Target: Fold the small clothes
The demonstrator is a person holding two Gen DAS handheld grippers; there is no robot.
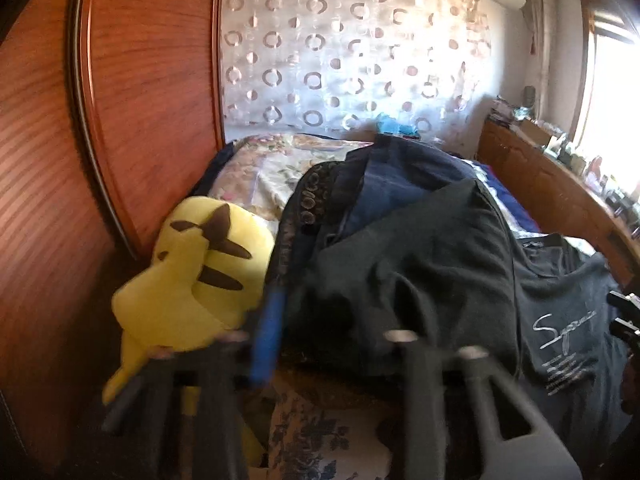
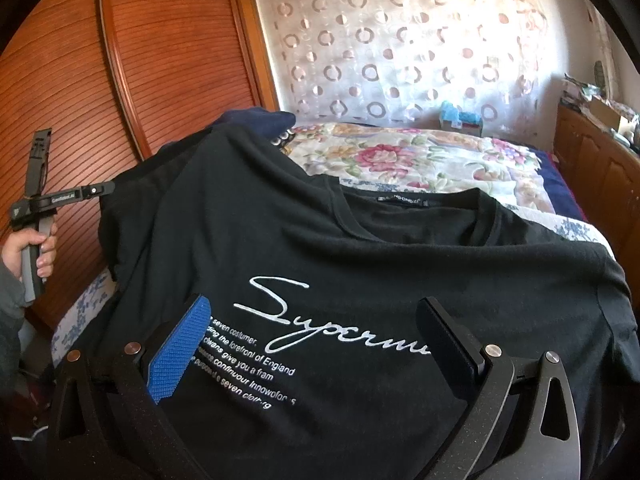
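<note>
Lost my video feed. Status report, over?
Right gripper open, hovering over black T-shirt, print side up on bed. Left gripper open at bunched sleeve. Yellow plush and dark clothes pile crowd the left side.

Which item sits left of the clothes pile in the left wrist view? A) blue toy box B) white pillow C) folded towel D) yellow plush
D: a yellow plush with dark brown markings lies between the wooden wardrobe and the dark clothes pile, just ahead of the left tongs.
</note>
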